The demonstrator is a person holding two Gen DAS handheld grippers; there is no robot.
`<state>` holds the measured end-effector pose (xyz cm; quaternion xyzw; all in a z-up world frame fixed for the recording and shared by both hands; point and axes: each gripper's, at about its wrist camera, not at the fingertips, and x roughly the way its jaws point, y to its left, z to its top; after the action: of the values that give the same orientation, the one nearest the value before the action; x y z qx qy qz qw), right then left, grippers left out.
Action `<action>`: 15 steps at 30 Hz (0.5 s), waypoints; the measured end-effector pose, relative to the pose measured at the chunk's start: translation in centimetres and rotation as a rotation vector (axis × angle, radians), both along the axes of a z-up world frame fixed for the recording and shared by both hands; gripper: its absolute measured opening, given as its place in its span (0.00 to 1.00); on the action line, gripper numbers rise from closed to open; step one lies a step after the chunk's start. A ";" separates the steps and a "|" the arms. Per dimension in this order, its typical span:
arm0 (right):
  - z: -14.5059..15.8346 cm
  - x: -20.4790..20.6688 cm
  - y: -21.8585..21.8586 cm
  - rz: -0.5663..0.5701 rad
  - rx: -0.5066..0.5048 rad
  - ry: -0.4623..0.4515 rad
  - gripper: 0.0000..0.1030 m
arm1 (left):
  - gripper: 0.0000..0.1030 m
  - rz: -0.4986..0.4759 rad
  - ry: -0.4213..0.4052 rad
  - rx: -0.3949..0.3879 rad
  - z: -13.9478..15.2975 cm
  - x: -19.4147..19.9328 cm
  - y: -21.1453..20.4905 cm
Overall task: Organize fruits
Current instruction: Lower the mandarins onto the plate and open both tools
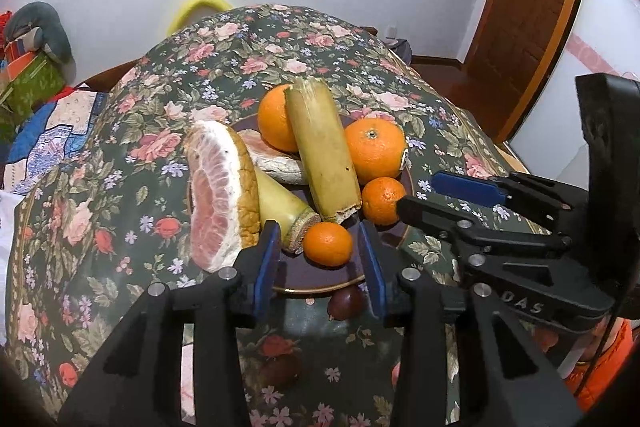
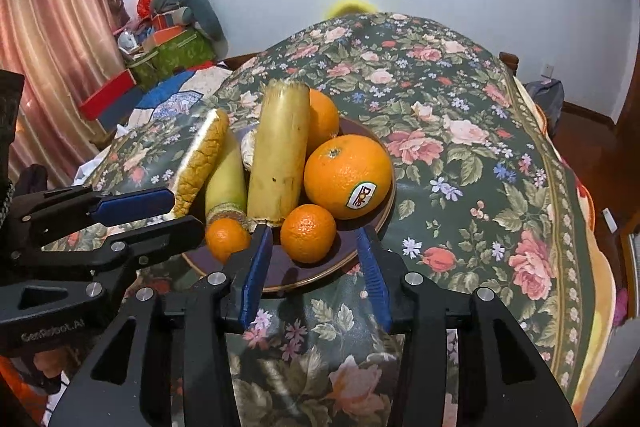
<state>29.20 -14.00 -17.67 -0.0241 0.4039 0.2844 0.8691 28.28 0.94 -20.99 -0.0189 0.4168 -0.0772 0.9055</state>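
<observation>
Fruit heaped on the plate [image 1: 394, 231] near the counter's front edge, small mandarin [image 1: 327, 243] foremost. Left hand-held gripper [image 1: 320, 263] gaping, lined up around it; right hand-held gripper [image 2: 316, 267] likewise agape, empty, probably for the neighbouring mandarin [image 2: 308, 233]

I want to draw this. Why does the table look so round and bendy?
Left wrist view: the fisheye lens bulges the flowery tablecloth and bends the door frame. Right wrist view: same bulge; the edges go dark, and the Dole orange stays sharp.

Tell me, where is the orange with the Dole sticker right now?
The stickered orange sits on the right side of the dark plate in the right wrist view, touching the upright yellow stalk piece, just behind a small mandarin.
</observation>
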 end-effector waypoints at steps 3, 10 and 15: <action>0.8 -0.7 -0.2 -0.003 0.006 -0.013 0.40 | 0.39 0.015 -0.003 0.000 0.4 -0.6 0.5; 2.4 -2.4 0.0 -0.003 0.000 -0.040 0.40 | 0.39 0.061 -0.006 -0.003 1.3 -2.5 2.4; 3.2 -3.8 0.4 0.011 -0.012 -0.055 0.40 | 0.39 0.084 0.002 -0.001 1.5 -3.9 3.6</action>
<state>25.38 -13.59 -14.47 -0.0393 0.3816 0.2859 0.8781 24.37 4.57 -19.51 -0.0368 0.4164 -0.0394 0.9076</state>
